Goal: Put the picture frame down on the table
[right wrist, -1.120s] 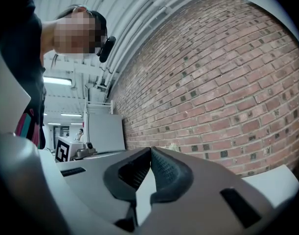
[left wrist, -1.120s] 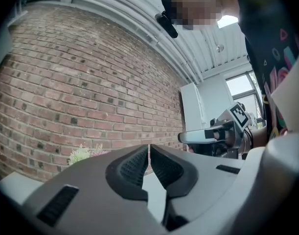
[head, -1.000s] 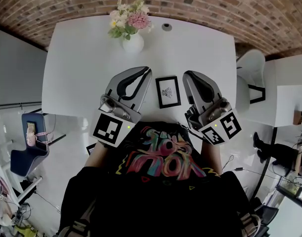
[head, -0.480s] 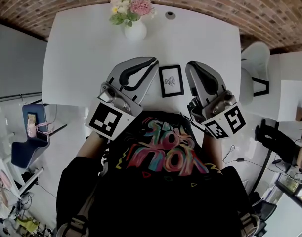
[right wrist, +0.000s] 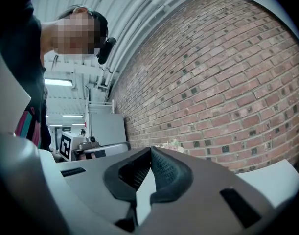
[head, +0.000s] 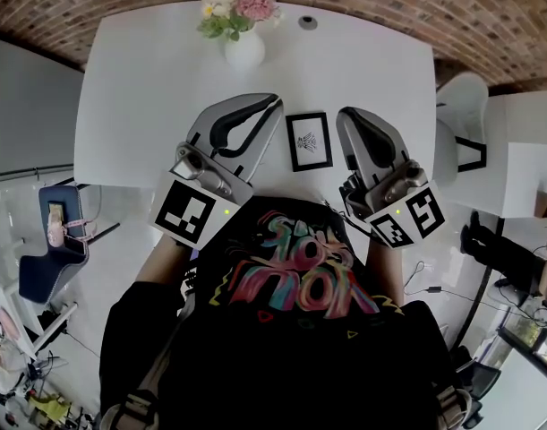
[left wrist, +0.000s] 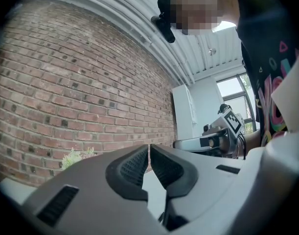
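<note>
We see the left tongs (head: 271, 102) pressed together, tips meeting with nothing between them; its own view (left wrist: 149, 147) confirms, only a thin slit lower down between the pads. The right tongs (head: 346, 116) is likewise closed at the tips and empty, and its own view (right wrist: 150, 150) shows the same.

The black picture frame with a white mat (head: 308, 141) lies flat on the white table (head: 148, 106), no tongs on it. The left tongs is just beside the frame's left edge, the right tongs just beside its right edge; we cannot tell whether either touches it. The frame sits near the table's near edge, close to the person's body.

Beyond the frame, well apart, stands a white round vase of pink and white flowers (head: 243, 47), and past that a small grey round disc (head: 307, 22). Bare tabletop is open beyond and to both sides of the frame. A white chair (head: 461, 115) stands off the table's edge, right of the frame.
</note>
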A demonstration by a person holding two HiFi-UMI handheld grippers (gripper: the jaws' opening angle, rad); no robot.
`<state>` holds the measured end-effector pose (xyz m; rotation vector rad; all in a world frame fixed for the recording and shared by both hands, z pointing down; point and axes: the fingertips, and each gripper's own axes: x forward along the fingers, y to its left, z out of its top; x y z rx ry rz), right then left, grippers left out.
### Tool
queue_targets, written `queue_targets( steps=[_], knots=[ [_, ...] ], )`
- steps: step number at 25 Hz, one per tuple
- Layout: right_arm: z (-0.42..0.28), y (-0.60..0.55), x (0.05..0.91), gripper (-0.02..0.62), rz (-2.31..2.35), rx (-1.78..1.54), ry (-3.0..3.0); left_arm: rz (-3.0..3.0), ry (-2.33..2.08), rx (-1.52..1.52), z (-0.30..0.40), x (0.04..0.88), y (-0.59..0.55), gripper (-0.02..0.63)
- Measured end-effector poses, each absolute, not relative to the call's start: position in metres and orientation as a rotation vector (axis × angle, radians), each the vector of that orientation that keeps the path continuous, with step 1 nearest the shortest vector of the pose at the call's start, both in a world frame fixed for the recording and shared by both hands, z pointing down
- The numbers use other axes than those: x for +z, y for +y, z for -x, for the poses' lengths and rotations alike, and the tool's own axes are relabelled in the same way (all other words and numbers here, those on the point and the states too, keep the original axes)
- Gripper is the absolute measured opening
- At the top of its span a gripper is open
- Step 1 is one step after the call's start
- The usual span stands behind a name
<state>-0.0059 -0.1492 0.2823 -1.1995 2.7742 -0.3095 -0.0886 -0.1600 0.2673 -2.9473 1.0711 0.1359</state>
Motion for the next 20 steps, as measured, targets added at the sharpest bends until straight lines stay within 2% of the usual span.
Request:
queue_targets(
  steps=[20],
  knots=[
    [-0.005,-0.148,0.295,0.021,1.216,-0.374,2.753,2.980,1.124,0.113,0.088,0.283,-0.155,0.032]
  ],
)
